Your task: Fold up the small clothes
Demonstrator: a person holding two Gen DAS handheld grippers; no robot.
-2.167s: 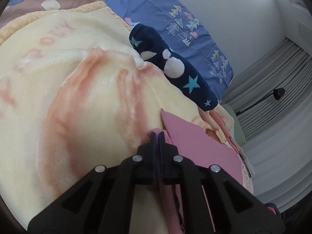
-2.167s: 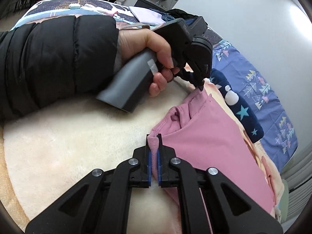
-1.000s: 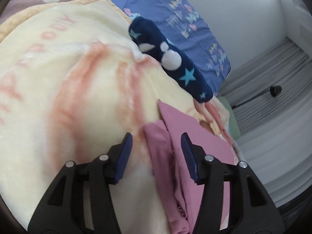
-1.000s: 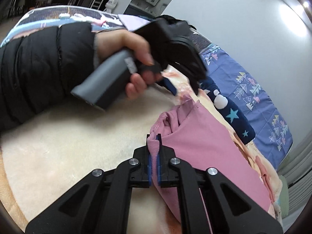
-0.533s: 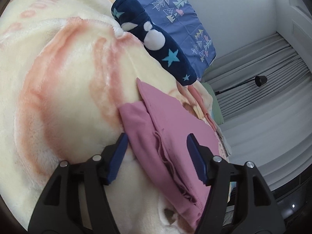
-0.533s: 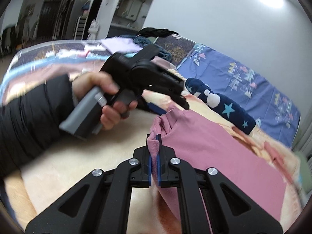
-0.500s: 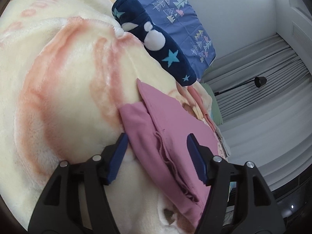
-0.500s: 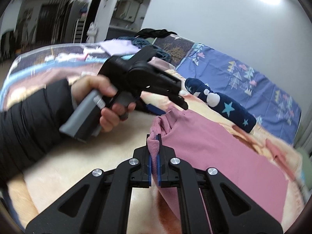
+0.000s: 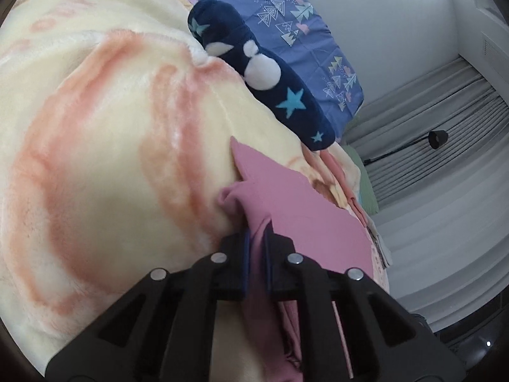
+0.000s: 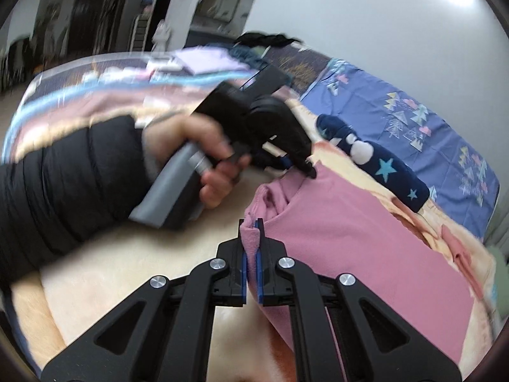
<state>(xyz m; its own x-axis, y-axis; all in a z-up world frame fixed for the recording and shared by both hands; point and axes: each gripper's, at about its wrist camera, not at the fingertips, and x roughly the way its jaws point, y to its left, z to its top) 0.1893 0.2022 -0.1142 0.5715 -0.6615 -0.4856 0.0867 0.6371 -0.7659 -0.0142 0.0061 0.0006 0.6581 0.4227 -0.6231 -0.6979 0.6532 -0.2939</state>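
A pink garment is laid flat on the cream fleece blanket, near the dark star-print roll and on the side of the roll away from the blue patterned sheet.

Left gripper: jaws brought nearly together, a bunched fold of the garment's edge pinched between the blue pads. In the right wrist view this tool is seen held in a hand from a black padded sleeve, its tip at the garment corner nearer the roll.

Right gripper: clamped almost fully on a rolled hem of the same edge, farther from the roll.

Two grips are placed along one edge, apparently so that the edge can be lifted level and carried over the rest of the cloth without sagging between them. The body of the garment is left on the blanket toward the roll, judged to serve as the base onto which the held edge is to be folded.
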